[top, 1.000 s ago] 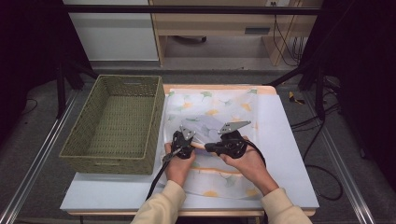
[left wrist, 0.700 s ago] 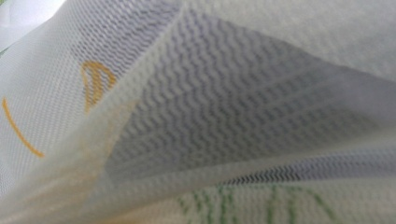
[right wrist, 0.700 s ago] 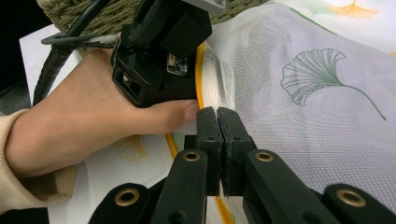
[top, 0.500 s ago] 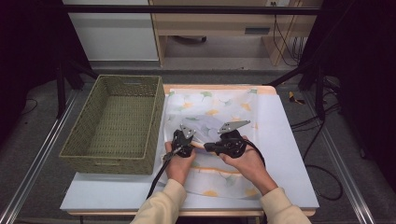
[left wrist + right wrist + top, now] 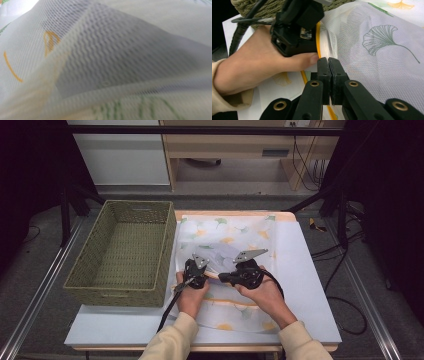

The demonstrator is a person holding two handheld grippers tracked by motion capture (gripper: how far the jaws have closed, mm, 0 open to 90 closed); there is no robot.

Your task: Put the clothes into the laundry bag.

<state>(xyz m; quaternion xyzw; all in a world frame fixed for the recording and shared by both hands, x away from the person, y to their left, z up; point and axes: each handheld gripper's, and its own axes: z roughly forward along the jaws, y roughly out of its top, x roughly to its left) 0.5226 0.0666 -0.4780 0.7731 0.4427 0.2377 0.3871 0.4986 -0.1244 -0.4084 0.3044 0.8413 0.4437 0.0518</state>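
A pale blue table stood at the centre of the frame on a grey floor. A light wooden desk and a white cabinet lined the top edge. Dark curtains shadowed both upper corners, and cables trailed at right.

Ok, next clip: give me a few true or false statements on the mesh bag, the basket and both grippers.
1. The woven basket holds the mesh bag. False: the mesh bag lies on the table, beside the basket.
2. The right gripper has its jaws shut on the bag's yellow-trimmed edge. True.
3. The bag is printed with ginkgo leaves. True.
4. The left gripper rests inside the basket. False: it is at the bag, close to the right gripper.
5. The basket stands to the right of the bag. False: in the high view it stands to the left.
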